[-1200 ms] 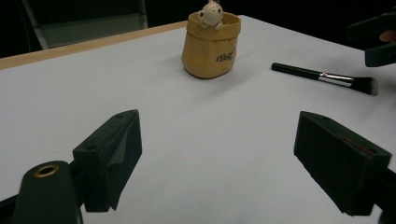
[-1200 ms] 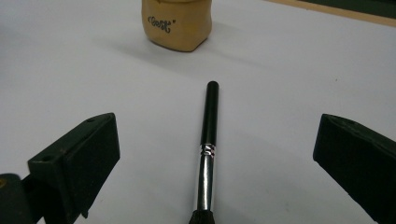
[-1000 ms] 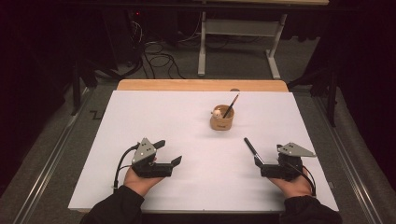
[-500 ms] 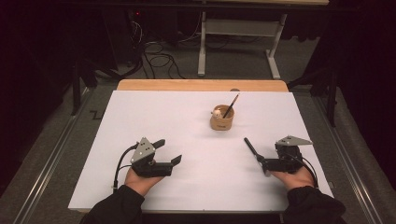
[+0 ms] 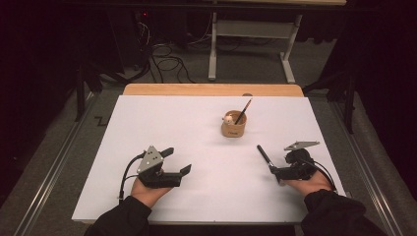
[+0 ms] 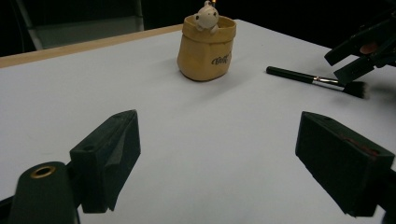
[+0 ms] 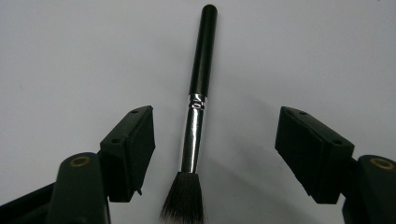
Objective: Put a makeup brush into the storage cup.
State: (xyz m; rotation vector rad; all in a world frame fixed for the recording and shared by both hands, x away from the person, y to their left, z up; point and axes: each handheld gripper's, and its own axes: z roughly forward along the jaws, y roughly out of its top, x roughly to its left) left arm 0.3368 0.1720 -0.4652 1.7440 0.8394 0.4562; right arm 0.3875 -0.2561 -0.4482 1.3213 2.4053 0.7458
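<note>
White table [image 5: 147, 123], wood edge at the far side. Tan cup [image 5: 234, 127] stands right of centre toward the far edge, a pencil [image 5: 243, 111] leaning in it and a small figure [image 6: 206, 14] on its rim. Left gripper [image 5: 174, 164] rests on the near left of the table, jaws wide, nothing between them, well apart from the cup. Right gripper [image 7: 215, 154] is low over the brush [image 7: 198, 100] on the near right; its jaws have just been closing but the pads sit clear of the brush on both sides, no contact yet. Brush lies flat on the table, handle pointing away toward the cup, bristles [image 7: 184, 198] nearest the gripper body.

Step in hand, as I read it: pinch the brush. To do it well: keep the brush centred, here it sits nearer the left pad, so shift a touch. Close on the metal ferrule [image 7: 192, 140], not the bristles. Stay low so the pads catch the thin shaft rather than roll it. Lift level afterwards.
</note>
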